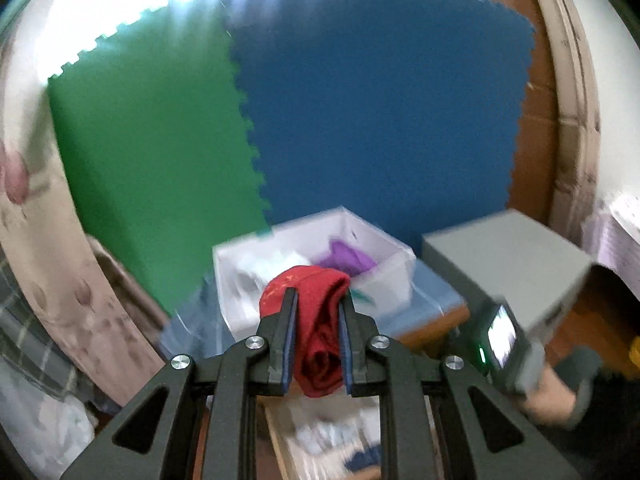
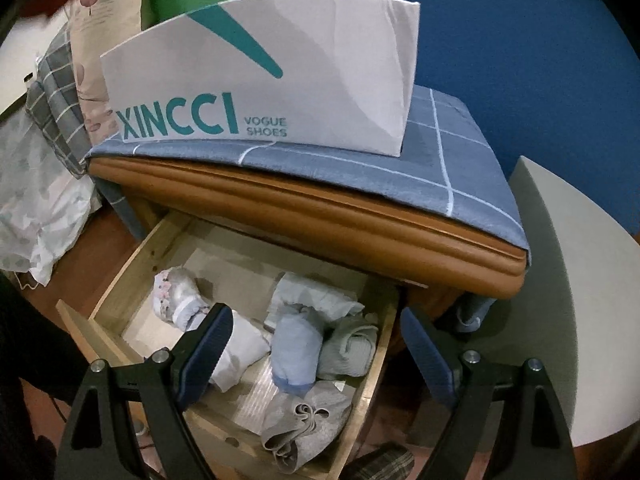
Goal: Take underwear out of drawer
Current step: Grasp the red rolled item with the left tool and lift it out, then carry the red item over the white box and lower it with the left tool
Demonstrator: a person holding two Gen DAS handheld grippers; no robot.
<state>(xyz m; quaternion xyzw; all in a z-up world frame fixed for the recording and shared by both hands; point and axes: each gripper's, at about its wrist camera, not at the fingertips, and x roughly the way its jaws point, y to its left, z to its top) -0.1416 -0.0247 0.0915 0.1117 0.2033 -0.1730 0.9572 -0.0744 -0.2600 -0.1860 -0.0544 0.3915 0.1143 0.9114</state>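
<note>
My left gripper [image 1: 318, 300] is shut on rolled red underwear [image 1: 316, 320] and holds it in the air in front of a white shoe box [image 1: 394, 276]. The box holds a purple garment [image 1: 346, 258] and pale ones. My right gripper [image 2: 316, 332] is open and empty above the open wooden drawer [image 2: 116, 288]. In the drawer lie several rolled pale blue, grey and white underwear [image 2: 296, 356]. The same white box [image 2: 280, 80], marked XINCCI, stands on the nightstand's blue cloth [image 2: 452, 160].
A grey box [image 1: 508, 256] stands right of the nightstand; it also shows in the right wrist view [image 2: 560, 280]. Green [image 1: 152, 160] and blue [image 1: 380, 120] foam mats cover the wall. Bedding and pillows [image 2: 44, 184] lie on the left. The right gripper's body [image 1: 504, 344] is lower right.
</note>
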